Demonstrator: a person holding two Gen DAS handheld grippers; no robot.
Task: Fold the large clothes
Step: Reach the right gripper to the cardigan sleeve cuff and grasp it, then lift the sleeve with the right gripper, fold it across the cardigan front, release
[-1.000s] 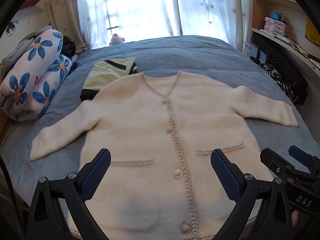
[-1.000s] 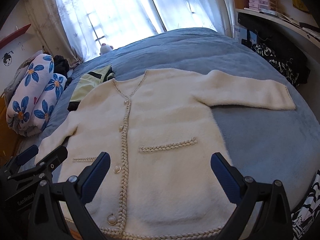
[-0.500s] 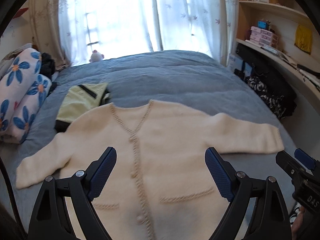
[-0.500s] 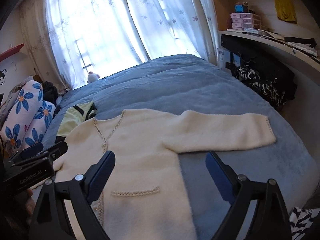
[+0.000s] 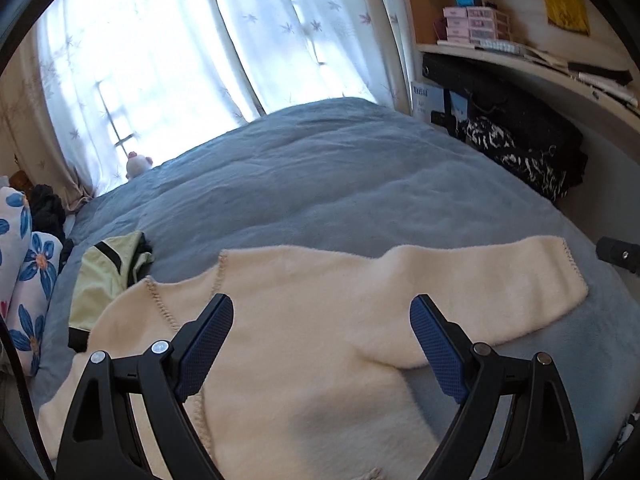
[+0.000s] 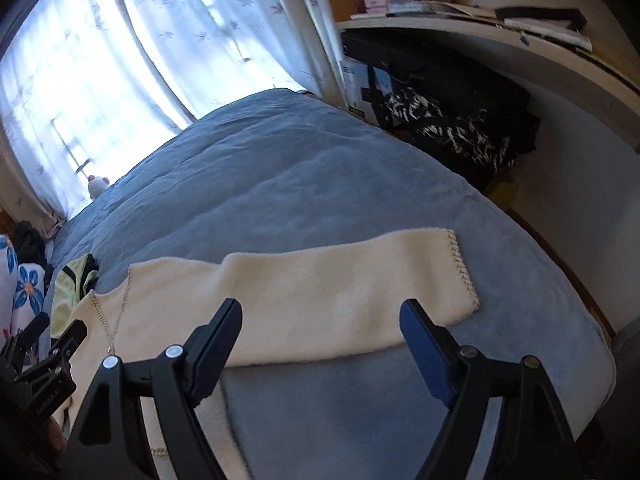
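A cream fuzzy cardigan lies flat, front up, on a blue bed. Its right sleeve stretches out to the right; in the right wrist view the sleeve ends in a braided cuff. My left gripper is open and empty above the cardigan's chest. My right gripper is open and empty above the sleeve's lower edge. The left gripper's body shows at the right wrist view's left edge.
A folded pale green garment lies by the cardigan's left shoulder. Flowered bedding is piled at the left. A desk with black-and-white clothes under it runs along the bed's right side. A curtained window is behind.
Both grippers have swung to the right and tilted up. The views now centre on the cardigan's right shoulder and sleeve. Both jaws stay open. The cardigan has not moved.
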